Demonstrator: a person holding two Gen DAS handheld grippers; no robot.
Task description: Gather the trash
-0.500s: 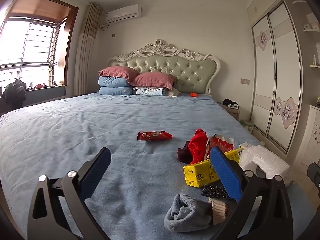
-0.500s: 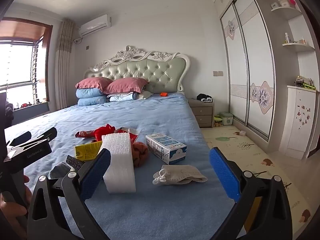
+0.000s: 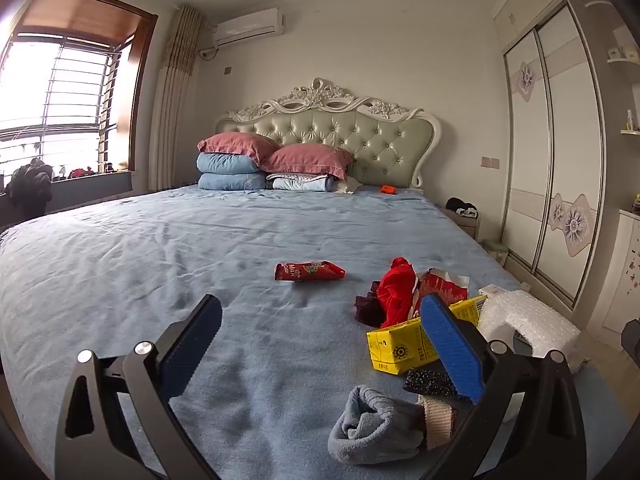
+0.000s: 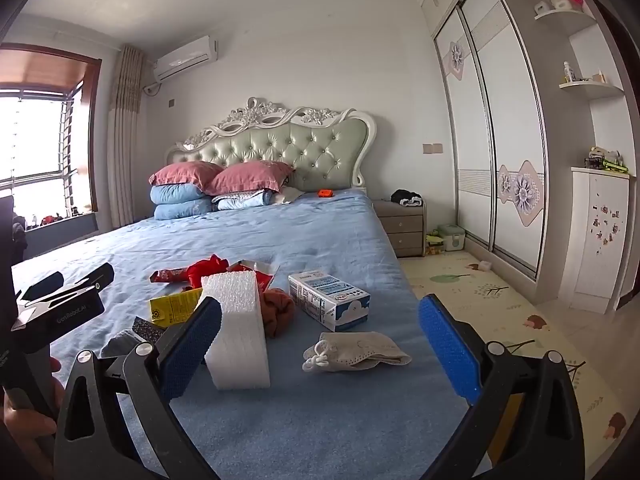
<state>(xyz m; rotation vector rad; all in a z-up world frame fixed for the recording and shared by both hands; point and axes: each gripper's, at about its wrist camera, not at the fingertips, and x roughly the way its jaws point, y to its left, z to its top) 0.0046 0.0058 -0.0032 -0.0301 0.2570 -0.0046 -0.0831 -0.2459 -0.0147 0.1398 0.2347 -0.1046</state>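
Trash lies on the blue bed [image 3: 160,248]: a red snack wrapper [image 3: 309,271], a yellow carton [image 3: 404,342], a torn red packet [image 3: 442,286], a white foam block [image 4: 236,330], a blue-white milk carton [image 4: 328,300] and a used face mask [image 4: 356,352]. My left gripper [image 3: 320,344] is open and empty above the bed, left of the yellow carton. My right gripper [image 4: 320,344] is open and empty, with the mask between its fingers further ahead. The left gripper also shows at the left of the right wrist view [image 4: 60,296].
Clothes lie among the trash: a red cloth [image 3: 396,288], a grey sock [image 3: 372,428], a rust-brown cloth [image 4: 278,312]. Pillows [image 3: 272,160] lie at the headboard. A nightstand [image 4: 402,224], wardrobe [image 4: 496,152] and play mat floor [image 4: 500,304] are on the right.
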